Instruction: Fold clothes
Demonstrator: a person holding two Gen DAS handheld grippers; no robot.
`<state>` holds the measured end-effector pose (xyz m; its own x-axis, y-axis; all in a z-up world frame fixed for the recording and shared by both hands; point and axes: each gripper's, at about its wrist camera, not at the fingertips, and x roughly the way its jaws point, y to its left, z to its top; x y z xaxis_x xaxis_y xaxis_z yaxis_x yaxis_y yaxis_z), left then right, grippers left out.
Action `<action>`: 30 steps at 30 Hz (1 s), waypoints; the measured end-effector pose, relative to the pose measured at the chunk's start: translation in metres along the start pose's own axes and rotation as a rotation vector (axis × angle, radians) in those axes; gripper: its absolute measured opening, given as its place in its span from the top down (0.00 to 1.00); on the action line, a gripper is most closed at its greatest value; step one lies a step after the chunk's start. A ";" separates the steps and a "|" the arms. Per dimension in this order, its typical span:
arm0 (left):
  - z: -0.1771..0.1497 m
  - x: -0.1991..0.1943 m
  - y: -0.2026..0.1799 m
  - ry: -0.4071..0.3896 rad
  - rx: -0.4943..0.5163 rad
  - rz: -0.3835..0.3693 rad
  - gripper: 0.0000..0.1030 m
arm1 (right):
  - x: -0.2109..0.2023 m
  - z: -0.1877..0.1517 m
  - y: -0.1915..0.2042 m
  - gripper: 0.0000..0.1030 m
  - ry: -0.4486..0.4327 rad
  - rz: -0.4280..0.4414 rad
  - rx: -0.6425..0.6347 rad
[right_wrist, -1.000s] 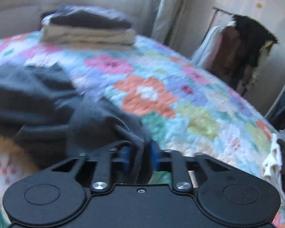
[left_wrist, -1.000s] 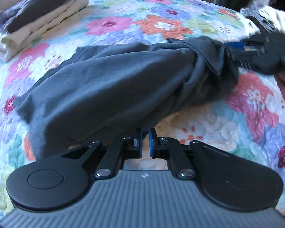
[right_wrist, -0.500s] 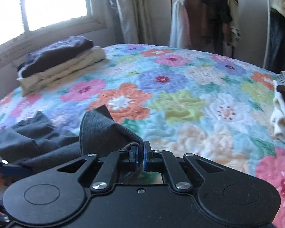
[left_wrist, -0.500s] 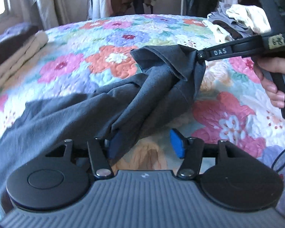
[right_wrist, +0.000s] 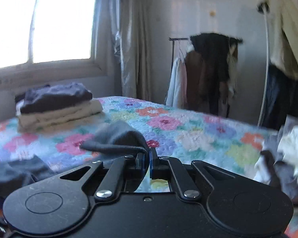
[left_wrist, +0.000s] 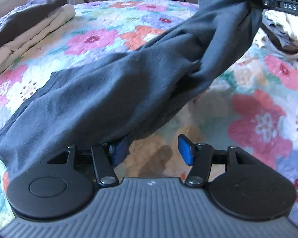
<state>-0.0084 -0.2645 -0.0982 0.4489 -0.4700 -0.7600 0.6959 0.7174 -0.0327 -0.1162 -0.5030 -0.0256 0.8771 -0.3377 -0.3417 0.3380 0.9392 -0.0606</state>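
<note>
Over the floral quilt [left_wrist: 264, 119], dark grey shirt [left_wrist: 113, 91] stretches diagonally, low near-left end up to high far-right corner. Left gripper [left_wrist: 152, 148] spread wide, blue pads well apart. Shirt's lower edge drapes over the left pad [left_wrist: 119, 150], touching it; right pad [left_wrist: 185, 148] bare, quilt visible between the two. Nothing clamped there. Right gripper [right_wrist: 147, 161] closed narrow on a bunched corner of the shirt [right_wrist: 117, 138], cloth pinched between blue pads and humped up just ahead of the fingertips. In the left wrist view that same gripper [left_wrist: 256, 1] shows top right, marked DAS, lifting the shirt corner clear of the quilt. Shirt's left portion lies on the quilt; middle sags in the air. Folded clothes stack [right_wrist: 57, 105], dark piece on cream ones, sits at the far edge of the bed near the window [right_wrist: 45, 21]. Unfolded clothes pile [right_wrist: 288, 154] at right. Clothes rack [right_wrist: 208, 71] stands against the back wall, blurred.
</note>
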 end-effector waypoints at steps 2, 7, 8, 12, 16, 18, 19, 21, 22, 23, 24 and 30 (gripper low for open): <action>-0.001 0.002 0.004 -0.024 -0.011 0.011 0.52 | 0.009 -0.006 -0.004 0.97 0.037 -0.005 0.020; 0.011 0.002 0.025 -0.059 -0.088 0.083 0.98 | 0.020 -0.013 -0.012 0.97 0.049 -0.033 0.064; 0.015 -0.003 0.028 -0.090 -0.083 0.097 0.98 | 0.016 -0.011 -0.011 0.97 0.015 -0.050 0.065; 0.029 -0.026 0.036 -0.191 -0.048 0.159 0.98 | 0.004 -0.002 -0.010 0.99 -0.075 -0.110 0.043; 0.023 -0.012 0.045 -0.117 -0.062 0.109 0.95 | 0.018 -0.008 -0.018 0.99 0.007 -0.104 0.066; 0.012 0.002 0.047 -0.051 -0.091 0.096 0.95 | 0.029 -0.015 -0.021 0.99 0.061 -0.112 0.077; 0.007 0.004 0.049 -0.038 -0.120 0.087 0.95 | 0.035 -0.018 -0.022 0.99 0.088 -0.117 0.082; 0.000 0.001 0.053 -0.032 -0.179 0.068 0.95 | 0.045 -0.025 -0.024 0.99 0.125 -0.127 0.093; -0.003 -0.002 0.055 -0.034 -0.205 0.060 0.95 | 0.047 -0.026 -0.026 0.99 0.119 -0.134 0.097; -0.004 -0.006 0.058 -0.039 -0.223 0.056 0.95 | 0.049 -0.028 -0.028 0.99 0.113 -0.141 0.101; -0.005 -0.010 0.060 -0.044 -0.234 0.054 0.95 | 0.053 -0.030 -0.029 0.99 0.119 -0.149 0.102; -0.023 -0.038 0.066 -0.070 -0.195 0.052 0.88 | 0.070 -0.036 -0.027 0.98 0.219 -0.175 0.084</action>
<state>0.0074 -0.1879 -0.0864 0.5240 -0.4592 -0.7174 0.5518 0.8246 -0.1248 -0.0755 -0.5494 -0.0816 0.7115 -0.4640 -0.5276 0.5129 0.8563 -0.0614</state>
